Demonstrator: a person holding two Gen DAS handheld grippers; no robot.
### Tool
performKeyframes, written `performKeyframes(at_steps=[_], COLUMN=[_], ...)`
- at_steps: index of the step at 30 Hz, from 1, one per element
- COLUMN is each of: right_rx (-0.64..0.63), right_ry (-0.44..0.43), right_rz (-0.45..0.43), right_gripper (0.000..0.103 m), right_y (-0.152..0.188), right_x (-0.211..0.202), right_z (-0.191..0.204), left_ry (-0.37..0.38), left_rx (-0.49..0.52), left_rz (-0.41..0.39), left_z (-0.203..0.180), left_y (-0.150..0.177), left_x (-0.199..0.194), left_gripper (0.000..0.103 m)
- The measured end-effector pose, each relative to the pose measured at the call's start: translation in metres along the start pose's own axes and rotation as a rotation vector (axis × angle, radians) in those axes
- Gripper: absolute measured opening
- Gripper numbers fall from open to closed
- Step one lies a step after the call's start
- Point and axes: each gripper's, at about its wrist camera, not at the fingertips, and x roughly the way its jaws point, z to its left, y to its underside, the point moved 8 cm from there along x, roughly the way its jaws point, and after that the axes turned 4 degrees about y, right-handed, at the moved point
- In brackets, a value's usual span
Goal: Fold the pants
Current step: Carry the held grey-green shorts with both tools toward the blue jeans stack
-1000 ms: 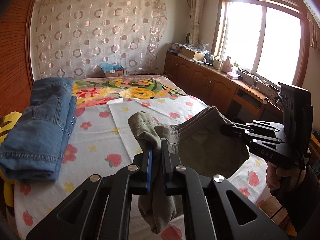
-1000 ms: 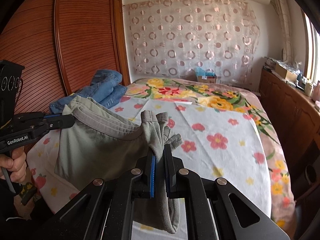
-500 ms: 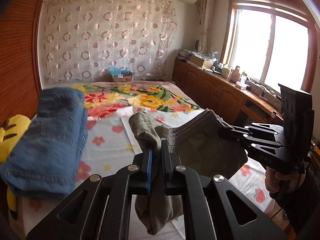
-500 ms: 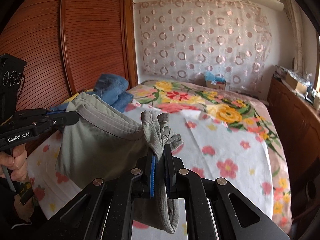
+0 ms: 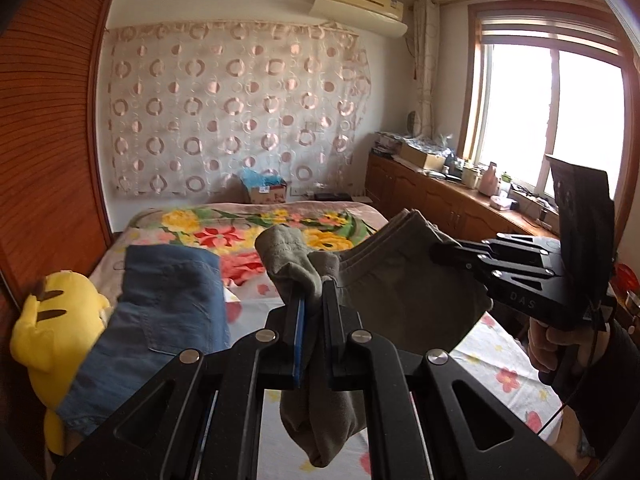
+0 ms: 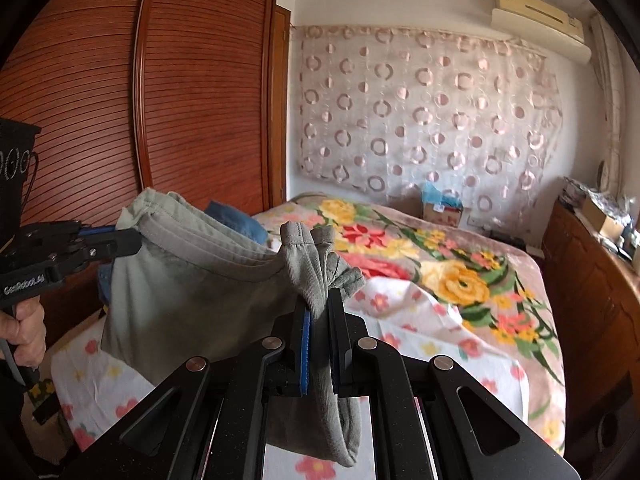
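1. Hanging in the air above the bed [image 5: 504, 376], the olive pants [image 5: 404, 296] are stretched between the two tongs and do not appear to touch the sheet.
2. The left tongs [image 5: 311, 312] are closed tight on one bunched end of the cloth; the right tongs [image 6: 320, 320] are closed tight on the other end.
3. Several layered edges show along the top, so I judge that the pants are already folded at least once.
4. What remains, I think, is to lay them down, perhaps beside the folded jeans [image 5: 160, 312] near the yellow plush toy [image 5: 52, 320], and let go.
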Motion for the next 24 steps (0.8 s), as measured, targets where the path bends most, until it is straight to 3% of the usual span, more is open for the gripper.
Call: performKeyframes(at_steps=[9, 24], right_rx=[-0.048, -0.099], right_ry=[-0.081, -0.192], right_rz=[-0.026, -0.006], right_gripper=[0.007, 0.008], right_y=[-0.012, -0.038], right_x=[0.053, 0.146], right_z=[0.006, 0.000], left_ry=[-0.096, -0.154], left_rx=[-0.035, -0.107], left_rz=[-0.023, -0.056], left_z=[0.043, 0.076], left_y=[0.003, 0.008], left_x=[-0.014, -0.019], left_gripper=[0.009, 0.009])
